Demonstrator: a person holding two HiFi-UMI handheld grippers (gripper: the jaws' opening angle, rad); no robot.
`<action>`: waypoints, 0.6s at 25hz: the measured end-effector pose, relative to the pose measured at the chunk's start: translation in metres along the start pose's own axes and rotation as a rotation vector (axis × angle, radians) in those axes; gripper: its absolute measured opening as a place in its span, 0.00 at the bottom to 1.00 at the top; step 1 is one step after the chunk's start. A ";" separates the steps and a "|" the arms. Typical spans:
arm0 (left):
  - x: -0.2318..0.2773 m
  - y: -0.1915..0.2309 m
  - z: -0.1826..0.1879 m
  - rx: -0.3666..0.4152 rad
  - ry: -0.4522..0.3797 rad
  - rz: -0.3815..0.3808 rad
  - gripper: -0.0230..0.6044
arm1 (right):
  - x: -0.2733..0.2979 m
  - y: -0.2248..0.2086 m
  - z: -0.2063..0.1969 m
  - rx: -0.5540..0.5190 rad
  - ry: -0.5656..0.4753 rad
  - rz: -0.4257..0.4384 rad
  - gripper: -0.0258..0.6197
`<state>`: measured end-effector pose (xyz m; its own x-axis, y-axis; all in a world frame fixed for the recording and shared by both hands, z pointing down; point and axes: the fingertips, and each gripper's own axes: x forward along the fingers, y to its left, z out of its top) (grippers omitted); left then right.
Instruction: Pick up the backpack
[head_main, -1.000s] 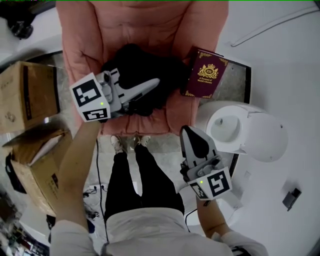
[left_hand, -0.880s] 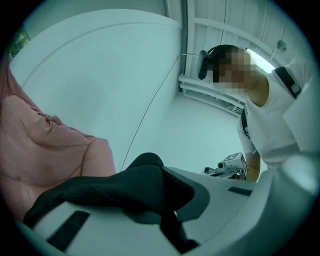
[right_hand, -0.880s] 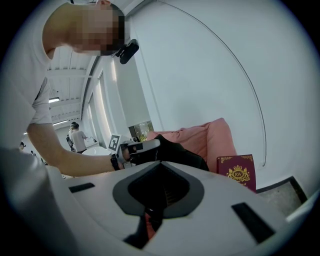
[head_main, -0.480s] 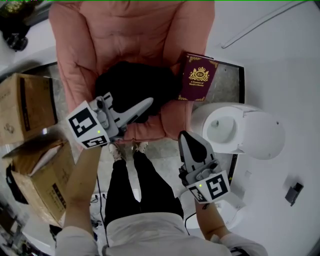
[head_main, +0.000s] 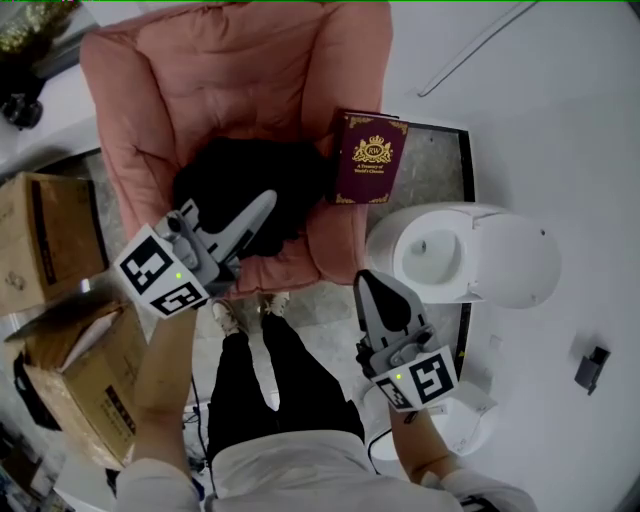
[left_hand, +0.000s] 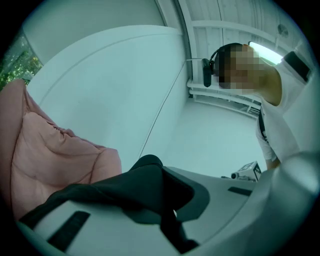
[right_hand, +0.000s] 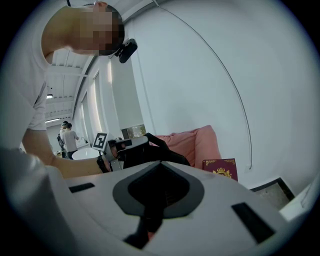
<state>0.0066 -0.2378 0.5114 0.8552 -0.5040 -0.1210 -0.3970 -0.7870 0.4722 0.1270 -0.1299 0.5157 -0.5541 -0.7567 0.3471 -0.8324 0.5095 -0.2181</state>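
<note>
My left tongs (head_main: 262, 203) clamp the black backpack (head_main: 228, 175) over the pink armchair (head_main: 250, 70) seat; my right tongs (head_main: 375, 283), closed and empty, hang beside the armchair.

Your head camera looks steeply down onto the pink padded armchair (head_main: 250, 80); the left gripper (head_main: 265, 202) camera sits tight behind its jaws, facing roughly level at a curved white wall (left_hand: 115, 85), armchair at its left edge; the right gripper (head_main: 375, 282) camera faces the armchair from farther back, sharing the black fabric backpack (head_main: 225, 175), the maroon gold-crested book (head_main: 366, 158) and the left gripper with your head view.
</note>
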 end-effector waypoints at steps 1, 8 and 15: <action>0.000 0.000 0.003 -0.001 -0.006 0.008 0.07 | -0.003 -0.001 0.000 0.000 -0.001 -0.006 0.07; 0.003 -0.015 0.016 0.013 0.004 0.011 0.07 | -0.023 0.005 0.015 -0.017 -0.026 -0.020 0.07; -0.001 -0.030 0.033 0.029 0.007 0.037 0.07 | -0.040 0.005 0.038 -0.041 -0.069 -0.033 0.07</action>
<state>0.0071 -0.2251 0.4687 0.8422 -0.5303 -0.0977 -0.4375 -0.7780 0.4509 0.1445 -0.1124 0.4656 -0.5272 -0.7990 0.2892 -0.8497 0.4994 -0.1692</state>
